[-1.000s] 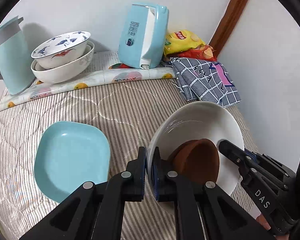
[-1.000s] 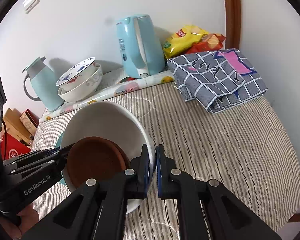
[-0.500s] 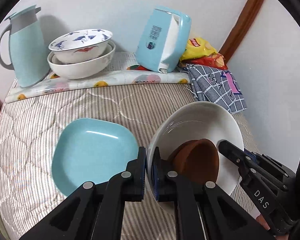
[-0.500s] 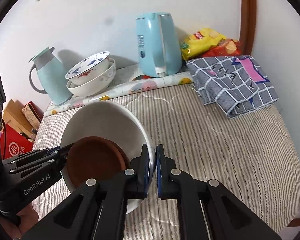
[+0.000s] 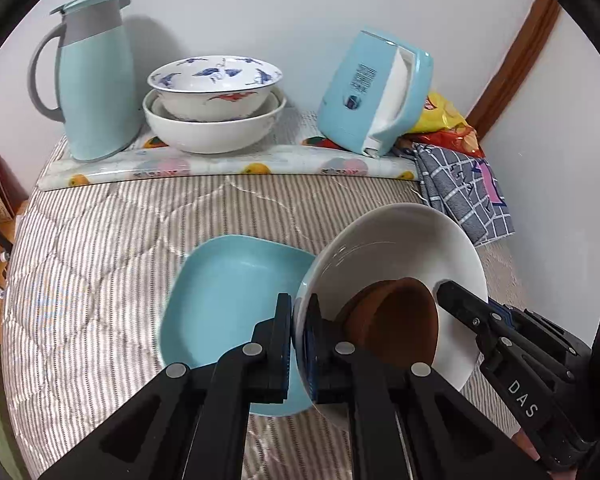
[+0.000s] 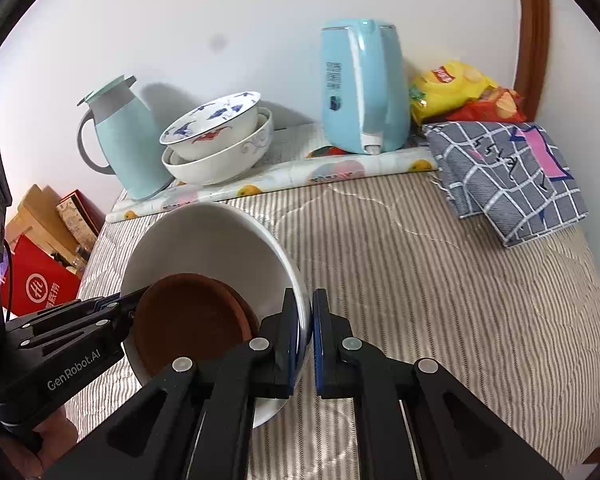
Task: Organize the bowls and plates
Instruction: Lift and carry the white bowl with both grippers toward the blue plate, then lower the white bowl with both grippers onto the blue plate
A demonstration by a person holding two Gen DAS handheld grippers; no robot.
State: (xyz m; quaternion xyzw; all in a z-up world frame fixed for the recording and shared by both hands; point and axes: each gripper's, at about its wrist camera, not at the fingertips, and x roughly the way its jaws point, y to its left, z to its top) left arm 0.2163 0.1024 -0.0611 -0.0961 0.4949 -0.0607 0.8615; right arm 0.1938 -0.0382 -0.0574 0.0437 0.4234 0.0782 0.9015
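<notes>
We count four bowls and one blue plate (image 5: 236, 300). Our left gripper (image 5: 298, 344) and right gripper (image 6: 312, 340) each clamp opposite rims of a glossy white bowl (image 5: 396, 248), tilted above the plate, holding a brown bowl (image 5: 400, 320).

Two close, downward wrist views (opposite sides), sharing the white bowl (image 5: 400, 248).
</notes>
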